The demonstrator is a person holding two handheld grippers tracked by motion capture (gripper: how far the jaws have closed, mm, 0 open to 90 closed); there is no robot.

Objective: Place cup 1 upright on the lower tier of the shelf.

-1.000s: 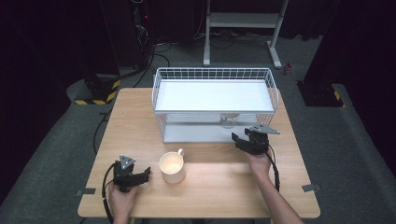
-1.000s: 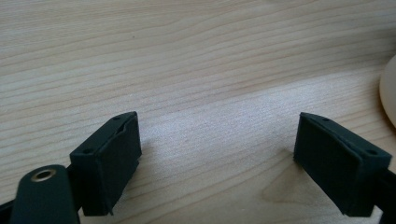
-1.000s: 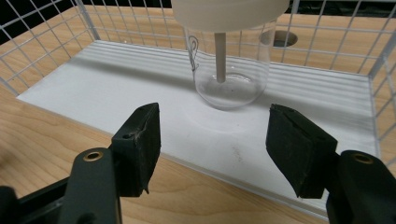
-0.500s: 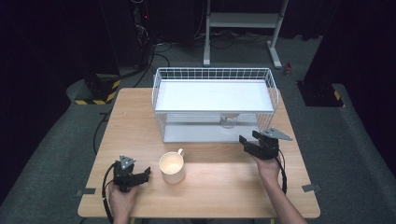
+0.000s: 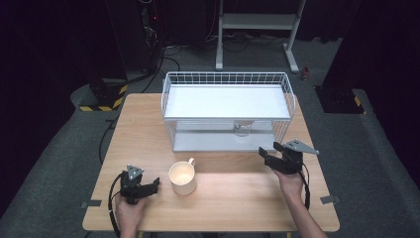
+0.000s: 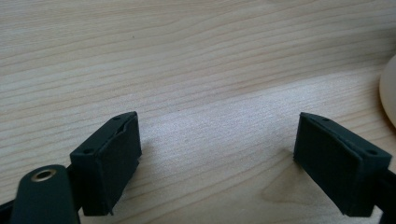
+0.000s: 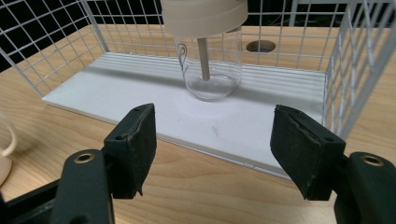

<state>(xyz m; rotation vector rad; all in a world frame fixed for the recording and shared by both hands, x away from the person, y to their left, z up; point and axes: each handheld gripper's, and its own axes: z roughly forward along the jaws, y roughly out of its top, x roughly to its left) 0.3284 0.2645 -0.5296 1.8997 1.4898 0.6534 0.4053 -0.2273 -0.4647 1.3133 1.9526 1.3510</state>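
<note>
Glass jar [image 7: 208,70] — top half hidden behind shelf; both grippers' fingers spread, empty

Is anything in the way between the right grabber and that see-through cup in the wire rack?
Nothing visible. The right gripper faces the rack's open front, jaws open and empty, having just been opening. The clear glass stands on the lower shelf straight ahead.
</note>
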